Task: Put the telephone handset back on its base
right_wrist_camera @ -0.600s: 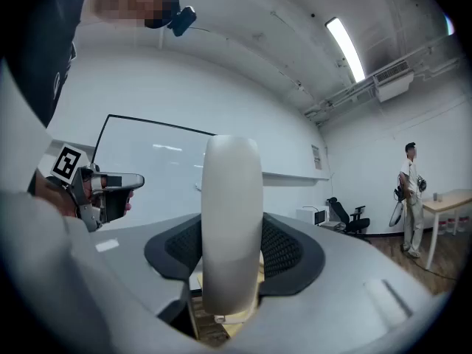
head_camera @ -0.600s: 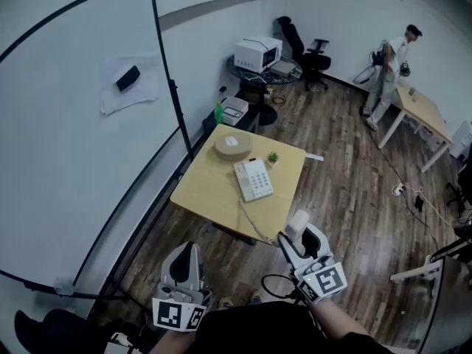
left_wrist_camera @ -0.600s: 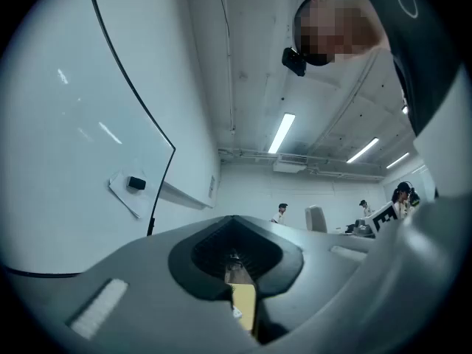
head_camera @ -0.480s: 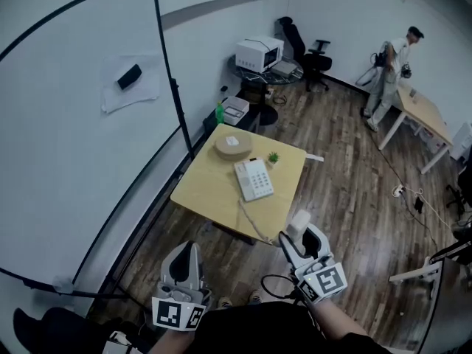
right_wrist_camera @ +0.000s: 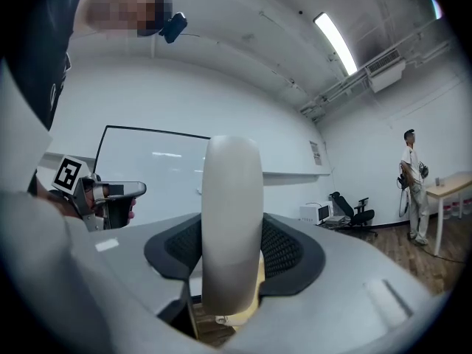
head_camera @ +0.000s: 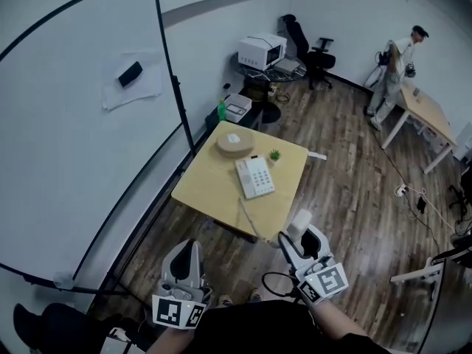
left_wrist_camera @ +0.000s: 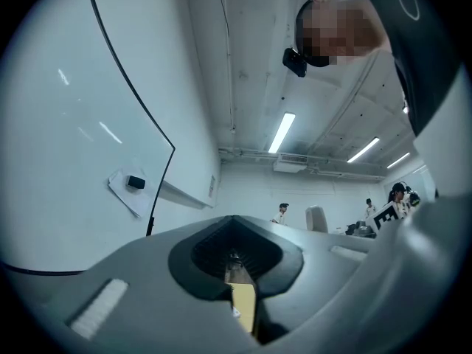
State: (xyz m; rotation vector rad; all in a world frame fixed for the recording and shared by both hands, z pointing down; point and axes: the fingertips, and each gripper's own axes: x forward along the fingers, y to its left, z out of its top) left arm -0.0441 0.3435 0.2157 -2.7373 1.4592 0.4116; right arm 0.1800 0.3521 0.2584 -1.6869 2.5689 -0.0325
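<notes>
Open wooden floor [head_camera: 354,198] lies below and right of the bench [head_camera: 203,190] at centre frame. The bench's lower-left part is bare. Its upper-right half is crowded by the telephone base [head_camera: 254,177], a round box [head_camera: 234,143] and a small plant [head_camera: 274,155]. A cord [head_camera: 247,216] trails off the lower edge, and a whiteboard frame [head_camera: 177,102] stands close on the left.

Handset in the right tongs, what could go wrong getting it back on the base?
The cord hangs off the table edge toward the handset; it could snag or drag the base as you approach. The handset sticks out past the right tongs, so it may pivot or slip. The small plant beside the base could get knocked.
</notes>
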